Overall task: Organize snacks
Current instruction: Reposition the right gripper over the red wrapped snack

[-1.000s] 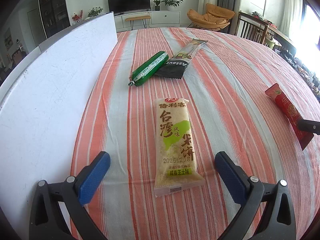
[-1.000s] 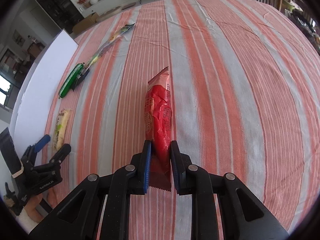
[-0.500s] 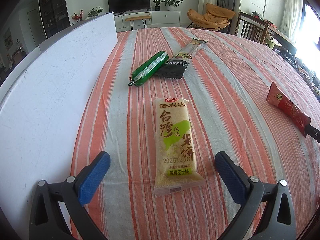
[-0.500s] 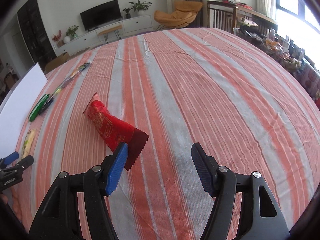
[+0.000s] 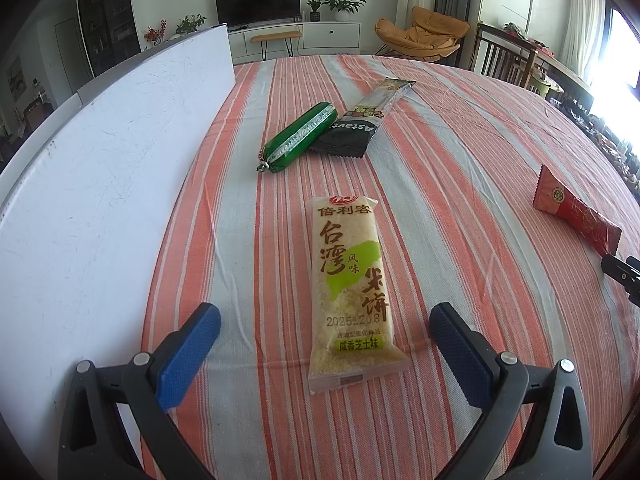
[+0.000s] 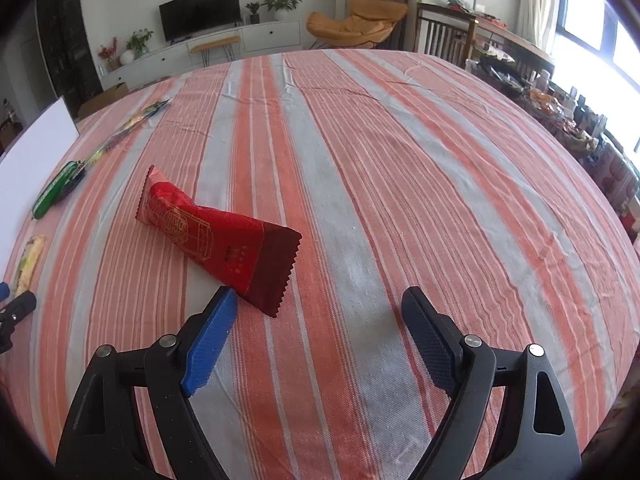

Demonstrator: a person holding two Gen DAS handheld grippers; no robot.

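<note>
Red snack packet [image 6: 218, 240] lies left of centre on the striped cloth [image 6: 380, 184], free of my right gripper [image 6: 316, 336], both grippers gaping empty; next, I judge, my left gripper [image 5: 324, 350] closes on the rice cracker [image 5: 352, 292] lying between its fingers.

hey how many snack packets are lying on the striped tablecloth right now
4: a rice cracker pack between the open left claw tips, a green sausage touching a dark long packet farther back, and a red packet near the right claw.

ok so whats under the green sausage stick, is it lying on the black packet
Mostly the striped tablecloth. The green sausage stick lies alongside the black Astava packet, and their edges meet. Whether its far end overlaps the packet's edge cannot be seen.
</note>
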